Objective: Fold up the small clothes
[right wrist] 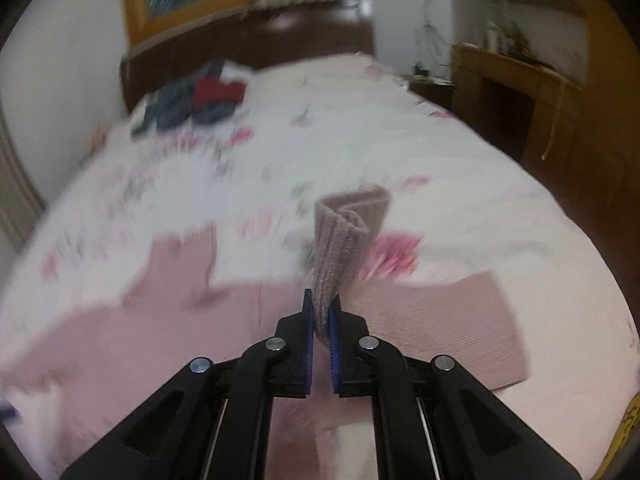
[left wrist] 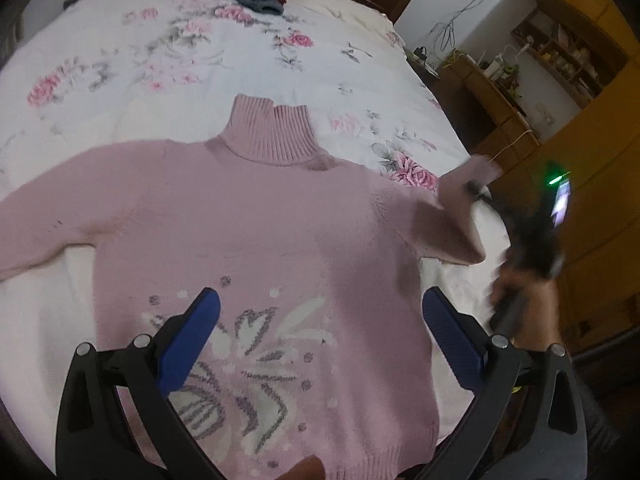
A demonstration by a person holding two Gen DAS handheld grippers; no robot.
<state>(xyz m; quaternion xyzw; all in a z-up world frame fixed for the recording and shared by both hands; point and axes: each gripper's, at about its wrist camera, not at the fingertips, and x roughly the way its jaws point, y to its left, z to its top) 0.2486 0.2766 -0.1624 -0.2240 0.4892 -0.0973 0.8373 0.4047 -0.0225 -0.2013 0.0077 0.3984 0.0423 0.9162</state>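
Right wrist: tongs (right wrist: 320, 308) pinching cuff (right wrist: 352, 220).

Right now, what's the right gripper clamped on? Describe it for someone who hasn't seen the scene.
On the floral bedspread lies a pink turtleneck sweater, front up. The right gripper is shut on the sweater's sleeve cuff, lifted off the bed at the edge nearest the wooden furniture. Unlike the other sleeve, lying flat, this ribbed end stands up, folded.
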